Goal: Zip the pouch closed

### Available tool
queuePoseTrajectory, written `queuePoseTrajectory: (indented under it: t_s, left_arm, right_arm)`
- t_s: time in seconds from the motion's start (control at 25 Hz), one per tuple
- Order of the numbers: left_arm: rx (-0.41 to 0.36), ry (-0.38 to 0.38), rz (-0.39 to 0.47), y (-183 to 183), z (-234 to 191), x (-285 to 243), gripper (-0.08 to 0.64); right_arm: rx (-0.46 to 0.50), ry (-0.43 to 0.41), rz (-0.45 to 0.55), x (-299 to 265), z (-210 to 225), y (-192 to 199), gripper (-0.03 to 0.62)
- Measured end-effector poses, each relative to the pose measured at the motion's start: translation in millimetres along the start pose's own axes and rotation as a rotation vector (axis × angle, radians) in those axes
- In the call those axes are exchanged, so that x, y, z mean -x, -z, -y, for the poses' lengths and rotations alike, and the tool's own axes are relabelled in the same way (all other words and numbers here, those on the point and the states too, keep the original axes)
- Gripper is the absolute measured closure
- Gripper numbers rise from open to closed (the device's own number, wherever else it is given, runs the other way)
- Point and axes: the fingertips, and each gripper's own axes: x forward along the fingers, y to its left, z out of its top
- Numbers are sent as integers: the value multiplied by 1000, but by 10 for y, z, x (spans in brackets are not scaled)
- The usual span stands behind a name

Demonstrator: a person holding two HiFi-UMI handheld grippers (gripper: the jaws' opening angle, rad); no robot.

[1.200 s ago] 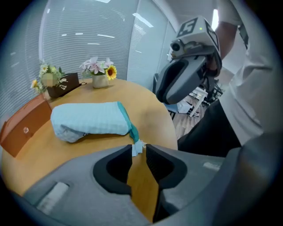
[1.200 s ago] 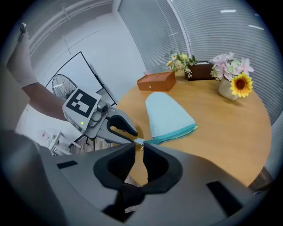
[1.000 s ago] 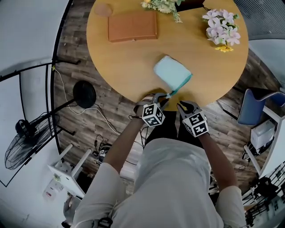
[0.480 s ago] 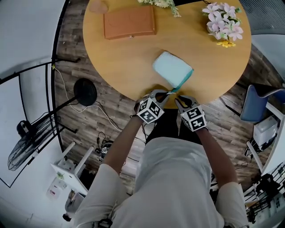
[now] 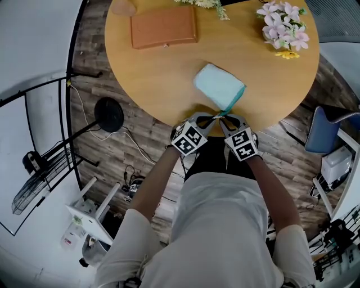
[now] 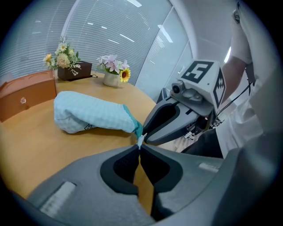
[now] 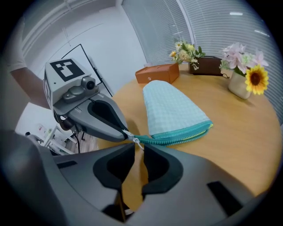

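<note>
A pale teal checked pouch [image 5: 218, 85] lies near the front edge of the round wooden table [image 5: 163, 79]. Its teal zipper [image 7: 181, 137] gapes along the side, showing yellow lining. At the pouch's near corner my left gripper [image 5: 212, 117] is shut on the zipper's end tab [image 6: 140, 142]. My right gripper [image 5: 224, 120] sits right beside it. In the right gripper view the small metal zipper pull [image 7: 136, 142] lies between the tips of my right gripper [image 7: 138, 148]; its jaws are opening and the pads do not press on the pull.
A brown leather case [image 5: 164, 27] lies at the table's far side, with a pink flower vase [image 5: 284, 28] at the far right and another bouquet [image 5: 202, 5] at the back. A floor fan [image 5: 39, 180] stands at the left, a blue chair [image 5: 320, 132] at the right.
My left gripper has rolled and shut on the zipper's end tab. My right gripper has dropped in next to it at the pouch's corner.
</note>
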Motion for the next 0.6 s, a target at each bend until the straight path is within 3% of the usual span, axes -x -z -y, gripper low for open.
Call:
queuePoseTrajectory:
  t_s: [0.2,0.6]
  left_arm:
    - [32,0,25,-94,-38,63,534]
    - [99,19,71,-480,4,385,538]
  right_arm:
    - [70,-11,13,95,-22,-112,580]
    - [113,-96,53,447,-57,-499,588]
